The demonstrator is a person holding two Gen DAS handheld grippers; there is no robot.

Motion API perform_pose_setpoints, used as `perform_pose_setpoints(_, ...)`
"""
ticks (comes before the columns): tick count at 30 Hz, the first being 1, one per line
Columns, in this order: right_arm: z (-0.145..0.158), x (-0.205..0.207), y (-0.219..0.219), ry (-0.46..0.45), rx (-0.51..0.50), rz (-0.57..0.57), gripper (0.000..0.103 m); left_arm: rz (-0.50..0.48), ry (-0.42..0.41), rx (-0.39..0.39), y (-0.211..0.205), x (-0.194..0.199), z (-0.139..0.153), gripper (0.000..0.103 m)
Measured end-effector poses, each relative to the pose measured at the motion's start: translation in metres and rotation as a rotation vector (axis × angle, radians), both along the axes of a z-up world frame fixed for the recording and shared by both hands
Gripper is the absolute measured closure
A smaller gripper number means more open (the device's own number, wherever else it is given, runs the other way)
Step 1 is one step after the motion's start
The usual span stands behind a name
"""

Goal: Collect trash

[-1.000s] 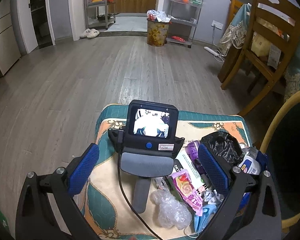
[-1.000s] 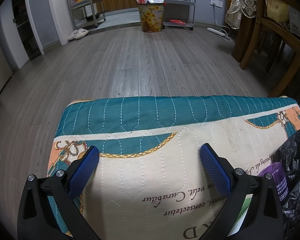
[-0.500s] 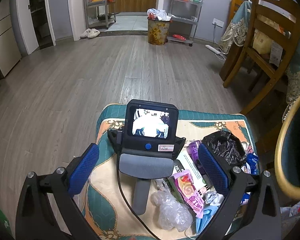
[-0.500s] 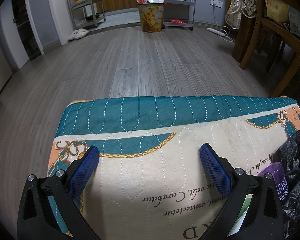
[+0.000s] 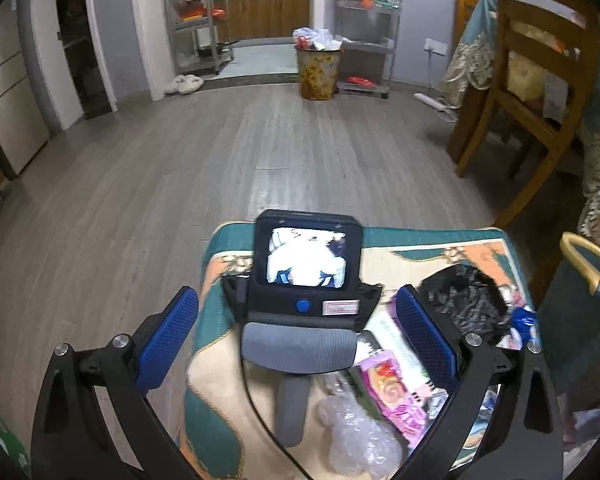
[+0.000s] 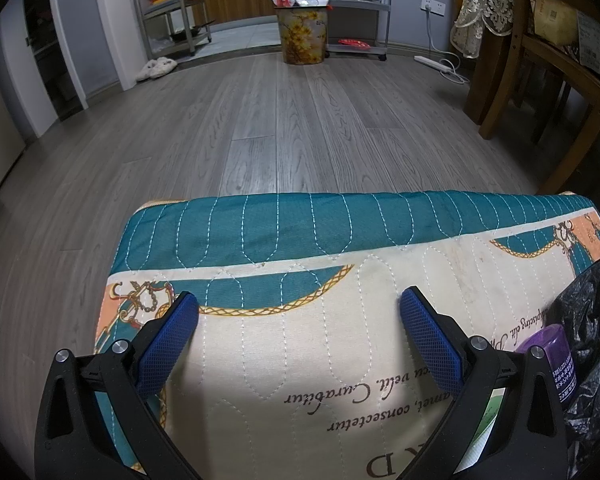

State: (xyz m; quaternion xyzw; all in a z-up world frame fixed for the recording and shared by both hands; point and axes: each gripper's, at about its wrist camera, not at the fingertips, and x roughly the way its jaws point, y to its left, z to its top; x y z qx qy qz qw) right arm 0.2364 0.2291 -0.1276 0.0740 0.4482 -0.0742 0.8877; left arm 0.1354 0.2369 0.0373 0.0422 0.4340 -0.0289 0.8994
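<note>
Trash pile lies near right on the quilted desk: light, soft, crinkly wrappers, best pinched at a loose edge. Left tongs and right tongs gape, empty.

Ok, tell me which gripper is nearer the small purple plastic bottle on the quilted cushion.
Right. The right gripper sits low over the quilted cushion with the purple bottle just outside its right finger. The left gripper hangs farther back, behind the right one.

Each tool has black arms, silver screws and blue mesh-textured finger pads.
</note>
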Motion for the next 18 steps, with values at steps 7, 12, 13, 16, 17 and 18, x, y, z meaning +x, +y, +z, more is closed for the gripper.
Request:
perform_pose_setpoints(7, 0.0006, 0.0005, -0.0006, 0.001, 0.001, 0.0, 0.003, 0.001, 0.032, 0.013, 0.0035, 0.0047, -0.0044, 0.006)
perform_pose_setpoints(12, 0.0002, 0.0004, -0.0004, 0.0, 0.001, 0.0, 0.003, -0.007, 0.038, 0.009, 0.0022, 0.0051, -0.0042, 0.006)
perform_pose_setpoints(13, 0.0001, 0.0001, -0.0001, 0.0, 0.001, 0.0, 0.003, -0.009, 0.038, 0.008, 0.0018, 0.005, -0.0041, 0.006)
perform_pose_setpoints(16, 0.0001, 0.0005, -0.0002, 0.0, 0.001, 0.0, 0.003, -0.015, 0.037, 0.019, -0.0008, 0.0054, -0.0046, 0.006)
perform_pose_setpoints(17, 0.0, 0.0006, -0.0002, 0.0, 0.001, 0.0, 0.003, -0.018, 0.037, 0.022, -0.0007, 0.0049, -0.0049, 0.006)
perform_pose_setpoints(18, 0.0, 0.0002, 0.0, 0.0, 0.001, 0.0, 0.003, -0.018, 0.037, 0.023, -0.0004, 0.0047, -0.005, 0.006)
